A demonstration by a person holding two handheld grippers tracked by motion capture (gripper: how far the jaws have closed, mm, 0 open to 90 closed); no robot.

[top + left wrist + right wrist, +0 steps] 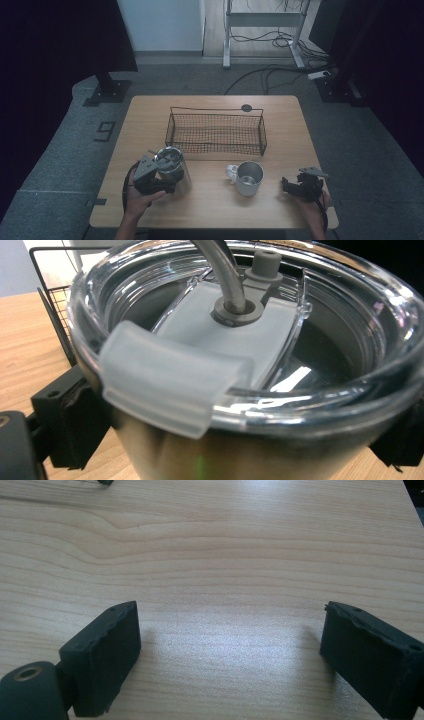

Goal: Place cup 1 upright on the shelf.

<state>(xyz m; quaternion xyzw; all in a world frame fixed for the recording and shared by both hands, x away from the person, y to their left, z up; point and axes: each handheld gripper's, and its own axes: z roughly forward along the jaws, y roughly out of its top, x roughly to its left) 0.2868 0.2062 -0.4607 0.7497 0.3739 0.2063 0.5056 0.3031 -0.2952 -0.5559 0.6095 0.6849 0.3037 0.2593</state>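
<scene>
the left gripper (159, 184) is clamped on the lidded tumbler (172, 167), not yet in the wire basket (216, 131) at one o'clock; the right gripper (295, 187) rests apart, empty; the mug (247, 178) waits untouched.

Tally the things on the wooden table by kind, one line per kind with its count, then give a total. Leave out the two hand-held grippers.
Lidded steel tumbler with straw: 1
White mug: 1
Wire mesh basket: 1
Total: 3
</scene>
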